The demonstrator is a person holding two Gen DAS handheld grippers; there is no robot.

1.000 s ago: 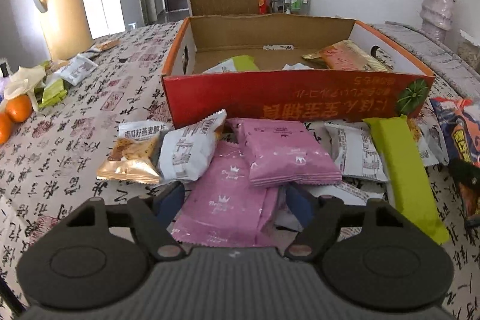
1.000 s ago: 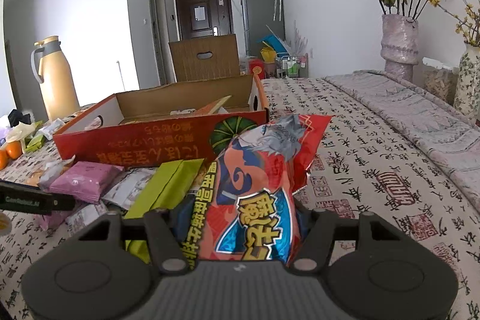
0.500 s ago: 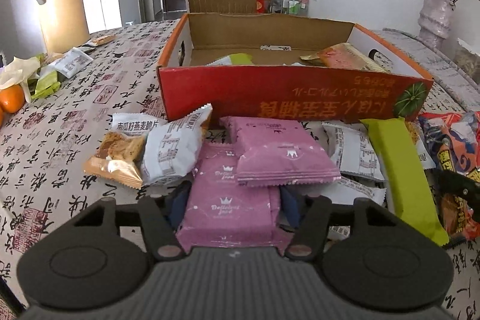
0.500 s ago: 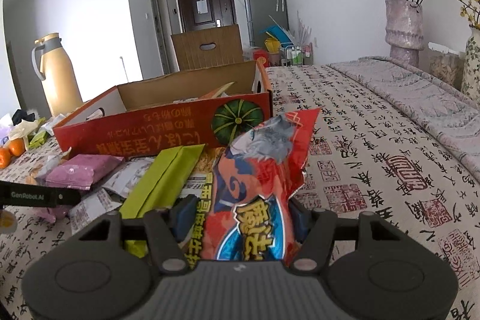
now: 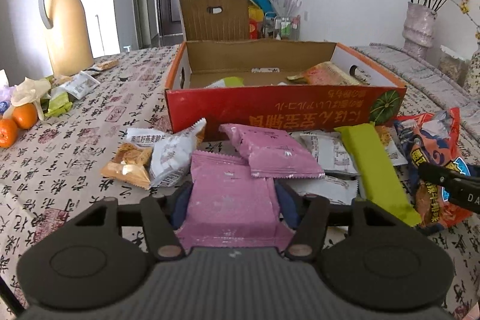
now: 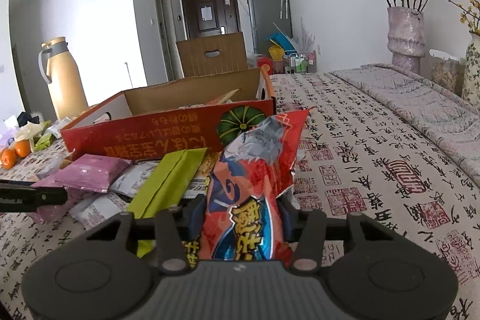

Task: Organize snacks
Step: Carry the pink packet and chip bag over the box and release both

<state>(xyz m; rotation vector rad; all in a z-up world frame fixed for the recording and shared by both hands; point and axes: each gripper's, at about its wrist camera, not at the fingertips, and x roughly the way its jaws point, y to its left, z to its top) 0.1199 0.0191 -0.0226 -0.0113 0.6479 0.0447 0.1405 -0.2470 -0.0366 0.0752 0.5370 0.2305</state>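
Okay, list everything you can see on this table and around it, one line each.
box: one, red, open, mid-table, a few snacks inside
pink packs: two, before the box, one in the left tool
green bar: one, right of the pink packs
white packs: several, in the pile
biscuit pack: one, tan, left of the pile
red bag: one, in the right tool
oranges: two, far left
flask: one, beige, back left
vase: one, pink flowers, back right
left tool: jaws just closing, shut on a pink pack
right tool: jaws just closing, shut on the red bag
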